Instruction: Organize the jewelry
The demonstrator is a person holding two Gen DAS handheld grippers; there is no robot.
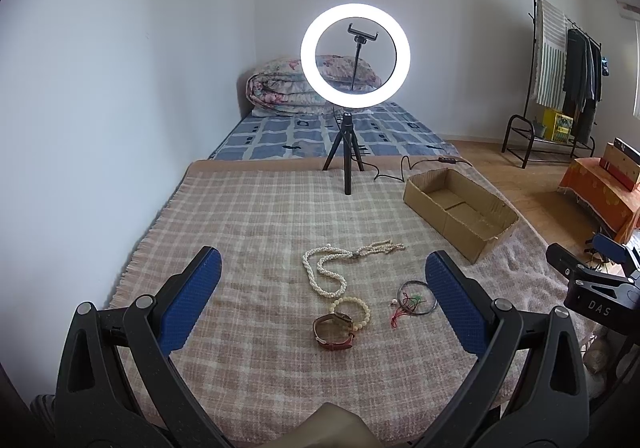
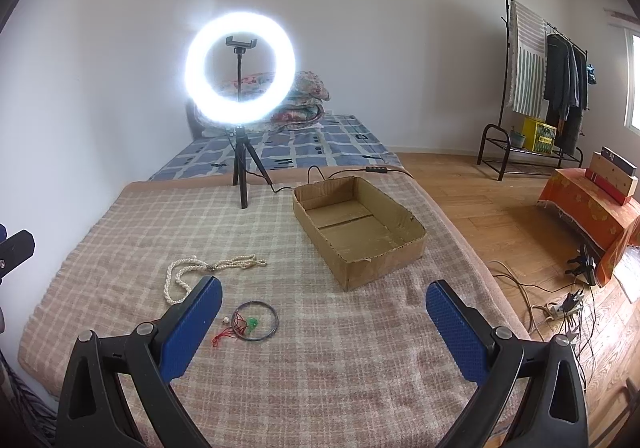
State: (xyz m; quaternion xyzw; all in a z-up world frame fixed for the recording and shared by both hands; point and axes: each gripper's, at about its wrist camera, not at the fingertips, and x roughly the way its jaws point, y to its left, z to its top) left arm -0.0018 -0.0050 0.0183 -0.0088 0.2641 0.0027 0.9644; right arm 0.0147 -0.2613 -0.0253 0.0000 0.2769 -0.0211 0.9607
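Note:
Jewelry lies on a plaid blanket (image 1: pixel 248 224). A white pearl necklace (image 1: pixel 320 268) lies farthest, also in the right wrist view (image 2: pixel 176 280). A cream bead bracelet (image 1: pixel 362 310) touches a brown-strap watch (image 1: pixel 334 330). A thin dark bangle with red cord and a green charm (image 1: pixel 416 298) lies to their right, also in the right wrist view (image 2: pixel 256 320). An empty open cardboard box (image 1: pixel 460 207) (image 2: pixel 356 224) stands at the right. My left gripper (image 1: pixel 320 300) is open above the jewelry. My right gripper (image 2: pixel 324 324) is open and empty, to the right of the bangle.
A lit ring light on a tripod (image 1: pixel 352 59) (image 2: pixel 240 67) stands at the blanket's far edge, its cable (image 2: pixel 320 171) running behind the box. A bed with folded quilts (image 1: pixel 304 127) lies beyond. Wooden floor, a clothes rack (image 2: pixel 540 87) and loose cables (image 2: pixel 560 308) are at the right.

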